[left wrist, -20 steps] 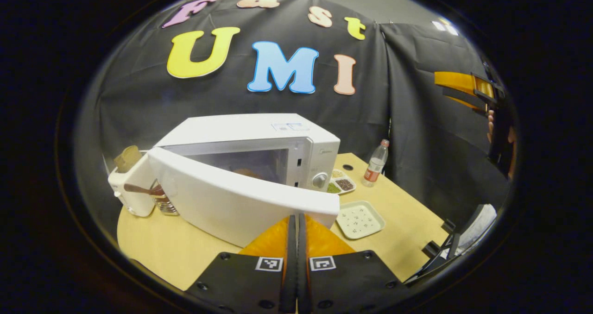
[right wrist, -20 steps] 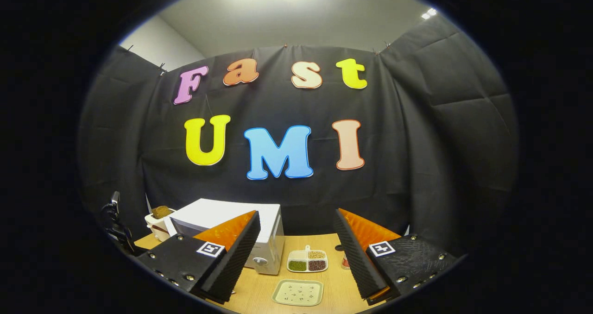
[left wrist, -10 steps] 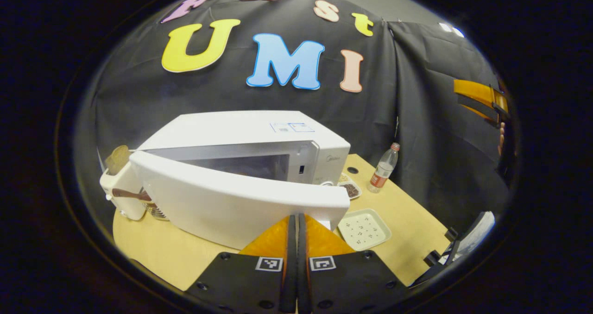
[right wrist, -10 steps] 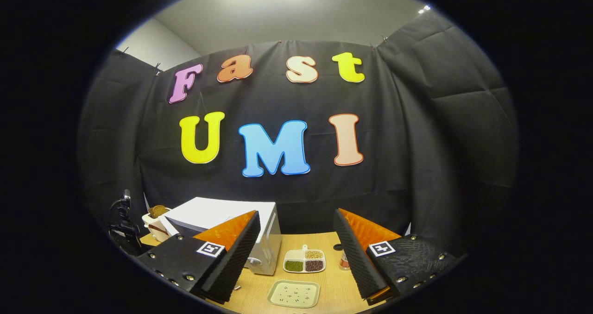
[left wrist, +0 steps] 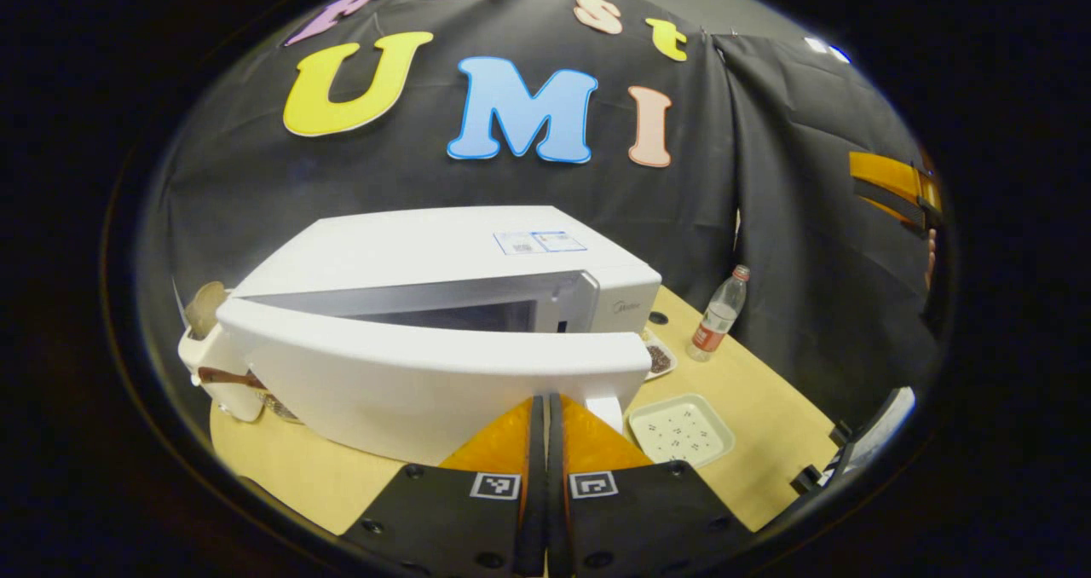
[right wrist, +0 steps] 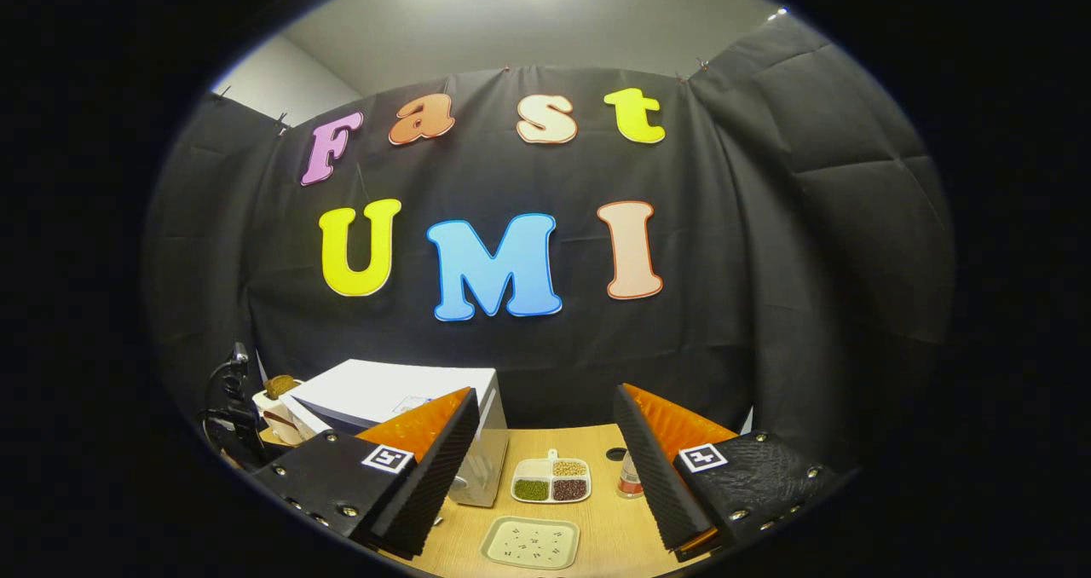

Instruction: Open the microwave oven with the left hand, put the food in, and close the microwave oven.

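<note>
Left gripper [left wrist: 546, 407] fingers pressed together, tips against the microwave door [left wrist: 426, 373], which stands slightly ajar on the white microwave oven [left wrist: 443, 245]. Right gripper [right wrist: 545, 429] spread, empty, raised over the table [right wrist: 597, 535]; food not discernible.

The microwave door [left wrist: 426, 373] hides the oven's cavity and most of the divided dish [left wrist: 658, 358].

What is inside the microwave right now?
In the left gripper view, the microwave door stands partly open, swung across the front. Through the gap a strip of dim cavity shows, with no food discernible. The door covers the rest of the interior.
</note>
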`<state>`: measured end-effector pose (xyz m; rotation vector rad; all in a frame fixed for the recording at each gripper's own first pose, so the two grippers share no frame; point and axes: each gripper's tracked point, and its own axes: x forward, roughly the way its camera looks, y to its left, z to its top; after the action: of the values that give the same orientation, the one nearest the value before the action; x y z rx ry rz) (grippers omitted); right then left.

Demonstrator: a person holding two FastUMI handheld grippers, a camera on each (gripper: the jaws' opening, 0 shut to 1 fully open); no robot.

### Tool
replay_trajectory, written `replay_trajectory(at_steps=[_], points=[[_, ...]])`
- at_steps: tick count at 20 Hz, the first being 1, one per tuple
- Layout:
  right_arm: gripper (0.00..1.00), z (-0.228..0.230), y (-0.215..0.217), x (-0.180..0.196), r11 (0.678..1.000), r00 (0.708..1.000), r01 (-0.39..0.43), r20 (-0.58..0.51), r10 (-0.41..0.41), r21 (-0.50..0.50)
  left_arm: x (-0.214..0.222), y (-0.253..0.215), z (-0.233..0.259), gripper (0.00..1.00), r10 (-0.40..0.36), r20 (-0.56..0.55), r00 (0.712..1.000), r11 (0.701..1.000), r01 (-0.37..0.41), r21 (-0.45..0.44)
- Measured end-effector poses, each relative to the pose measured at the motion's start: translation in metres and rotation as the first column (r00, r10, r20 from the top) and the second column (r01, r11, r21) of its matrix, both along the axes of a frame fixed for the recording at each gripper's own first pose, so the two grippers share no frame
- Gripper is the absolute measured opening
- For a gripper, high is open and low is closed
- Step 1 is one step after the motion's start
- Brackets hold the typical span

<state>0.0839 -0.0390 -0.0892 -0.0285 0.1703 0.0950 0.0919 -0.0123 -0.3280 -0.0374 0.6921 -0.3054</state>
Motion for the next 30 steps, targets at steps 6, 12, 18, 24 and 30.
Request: replay_trajectory(at_steps=[6, 12, 18, 24, 30], points=[[0.97, -0.004, -0.004, 0.013, 1.0, 1.0, 0.011, -0.008, -0.011, -0.015, 0.026, -0.003, 0.001, 0.07, 0.013, 0.034, 0.999, 1.0, -0.014, 0.006], [0.97, -0.012, 0.001, 0.024, 0.999, 1.0, -0.003, -0.028, 0.002, -0.038, 0.053, 0.001, -0.007, 0.07, 0.057, 0.061, 0.996, 0.998, -0.058, 0.02], [0.97, -0.022, 0.011, 0.037, 0.999, 0.999, -0.015, -0.049, 0.013, -0.043, 0.062, -0.001, -0.009, 0.07, 0.041, 0.108, 0.993, 0.995, -0.051, 0.085], [0.97, -0.028, 0.018, 0.049, 0.998, 0.998, -0.032, -0.063, 0.028, -0.061, 0.065, 0.001, -0.01, 0.07, 0.097, 0.145, 0.985, 0.989, -0.112, 0.101], [0.98, -0.028, 0.03, 0.049, 0.997, 0.997, -0.053, -0.063, 0.049, -0.055, 0.072, 0.007, -0.015, 0.07, 0.118, 0.118, 0.986, 0.989, -0.127, 0.075]])
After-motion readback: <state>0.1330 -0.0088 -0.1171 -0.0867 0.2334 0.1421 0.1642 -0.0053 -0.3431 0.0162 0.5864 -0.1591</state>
